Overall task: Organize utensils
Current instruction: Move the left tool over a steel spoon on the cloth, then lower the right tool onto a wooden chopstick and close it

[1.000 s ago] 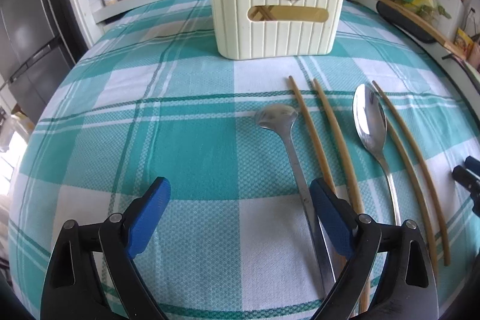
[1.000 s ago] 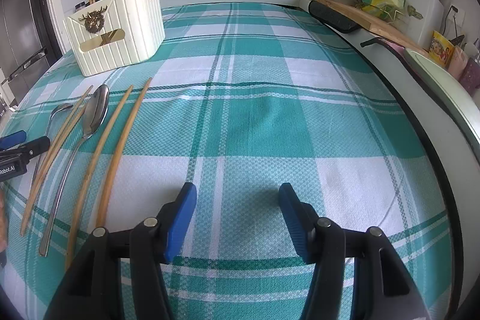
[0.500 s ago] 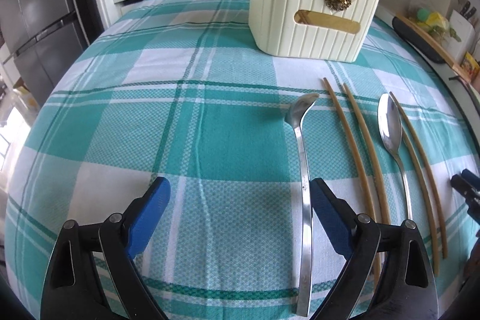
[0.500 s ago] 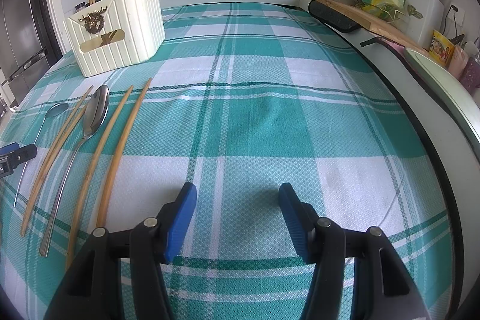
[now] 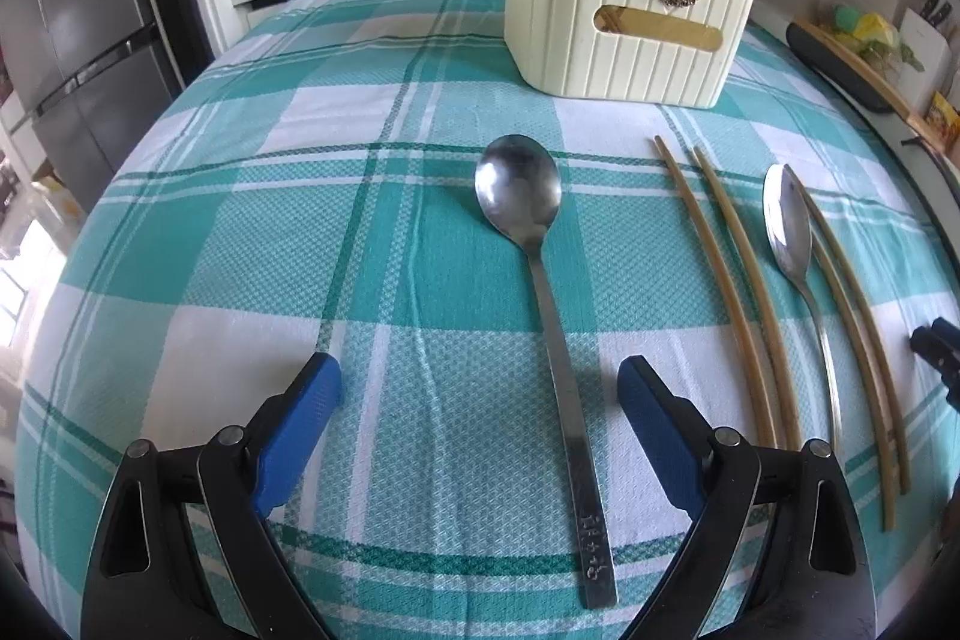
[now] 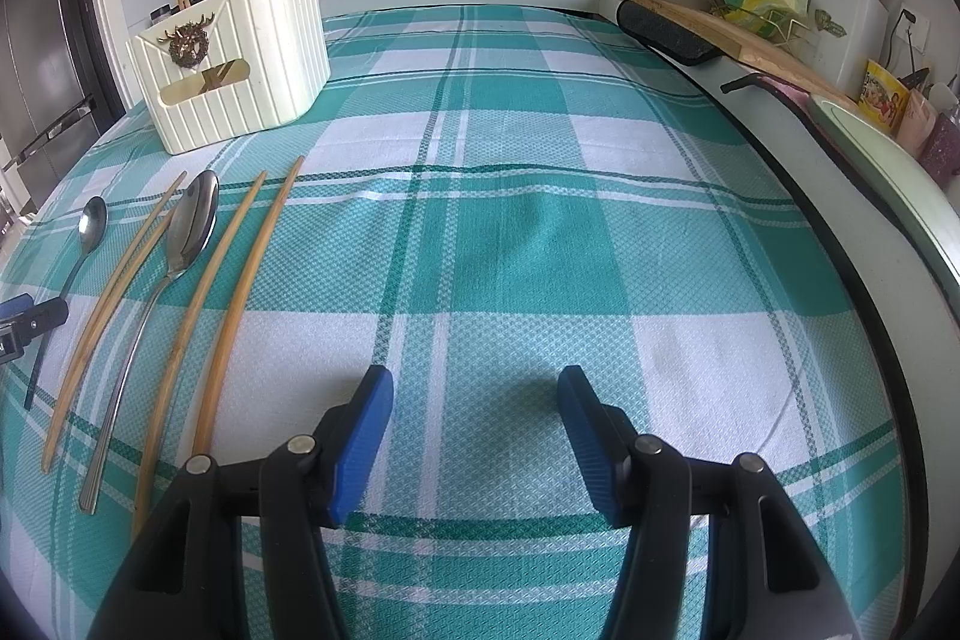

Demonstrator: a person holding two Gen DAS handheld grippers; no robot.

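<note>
The left gripper [image 5: 480, 394] is sitting wide open and empty, straddling the spoon [image 5: 543, 280] lying near-to-far on the tablecloth [image 5: 240, 250]; the handle's running closer to its right pad [image 5: 654, 430], so probably an easy pinch.

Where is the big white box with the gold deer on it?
In the left wrist view the box stands upright at the far end of the checked cloth, beyond the spoons and chopsticks. In the right wrist view it sits far left.

The holder [image 5: 624, 22] hides most of the chopsticks [image 5: 607, 17] inside it.
</note>
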